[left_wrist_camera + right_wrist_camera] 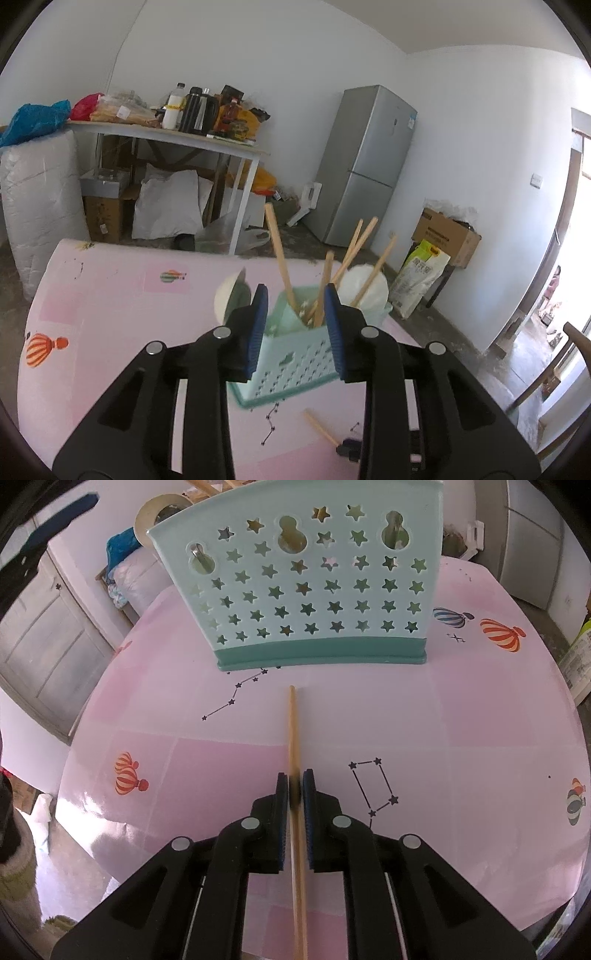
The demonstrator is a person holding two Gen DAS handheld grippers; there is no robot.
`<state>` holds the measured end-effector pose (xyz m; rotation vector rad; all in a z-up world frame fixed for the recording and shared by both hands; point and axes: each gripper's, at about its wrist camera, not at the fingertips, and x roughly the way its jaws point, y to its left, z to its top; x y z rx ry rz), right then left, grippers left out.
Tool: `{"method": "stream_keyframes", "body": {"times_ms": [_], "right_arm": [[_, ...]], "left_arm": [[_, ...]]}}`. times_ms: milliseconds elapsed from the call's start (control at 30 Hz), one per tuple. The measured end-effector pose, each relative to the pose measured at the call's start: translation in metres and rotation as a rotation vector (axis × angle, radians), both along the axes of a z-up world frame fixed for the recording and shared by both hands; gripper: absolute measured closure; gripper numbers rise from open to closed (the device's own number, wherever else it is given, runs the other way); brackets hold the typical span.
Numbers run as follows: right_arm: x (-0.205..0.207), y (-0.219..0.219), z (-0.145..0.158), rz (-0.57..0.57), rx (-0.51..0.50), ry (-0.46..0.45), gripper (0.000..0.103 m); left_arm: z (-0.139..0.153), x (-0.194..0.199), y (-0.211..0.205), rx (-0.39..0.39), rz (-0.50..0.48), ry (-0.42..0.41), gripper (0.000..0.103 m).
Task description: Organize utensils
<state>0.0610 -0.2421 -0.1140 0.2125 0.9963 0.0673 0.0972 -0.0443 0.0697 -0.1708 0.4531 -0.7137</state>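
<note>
My left gripper point(295, 325) stands open at the frame centre, nothing between its pads. Behind it I see the green holder point(295, 363) with several chopsticks point(281, 258).

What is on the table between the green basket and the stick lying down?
Nothing solid: in the right wrist view, only bare pink tablecloth with printed stars lies between the basket and the chopstick.

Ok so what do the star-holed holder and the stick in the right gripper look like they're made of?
Holder: apparently moulded plastic, pale mint with a darker teal base, smooth, slightly glossy; the star cut-outs are uniform. Stick: probably wood or bamboo, a matt tan chopstick, though no grain is clear.
</note>
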Motion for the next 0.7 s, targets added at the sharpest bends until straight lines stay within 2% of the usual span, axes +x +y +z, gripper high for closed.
{"method": "stream_keyframes", "body": {"times_ms": [67,200,300,400,500,600,633,667,700], "right_arm": [[0.003,0.001,0.001,0.004,-0.002,0.006,0.086],[0.009,0.003,0.003,0.013,-0.029,0.01,0.085],[0.019,0.007,0.004,0.023,-0.045,0.01,0.085],[0.028,0.01,0.005,0.044,-0.076,0.013,0.085],[0.039,0.014,0.004,0.066,-0.096,0.023,0.085],[0.047,0.023,0.003,0.092,-0.145,0.017,0.085],[0.048,0.025,0.004,0.094,-0.15,0.017,0.088],[0.05,0.025,0.005,0.095,-0.146,0.017,0.097],[0.05,0.025,0.005,0.092,-0.143,0.015,0.097]], "left_arm": [[-0.005,-0.001,0.003,0.005,-0.002,0.01,0.073],[-0.024,-0.002,0.007,0.036,0.006,0.047,0.068],[-0.051,-0.003,0.004,0.131,0.027,0.098,0.067],[-0.086,-0.005,-0.001,0.264,0.048,0.159,0.067],[-0.112,-0.007,-0.002,0.334,0.058,0.219,0.066],[-0.13,-0.008,-0.001,0.366,0.064,0.264,0.063],[-0.134,-0.011,-0.001,0.37,0.065,0.27,0.063],[-0.138,-0.012,-0.001,0.375,0.067,0.272,0.061],[-0.14,-0.014,-0.002,0.378,0.067,0.271,0.06]]}}
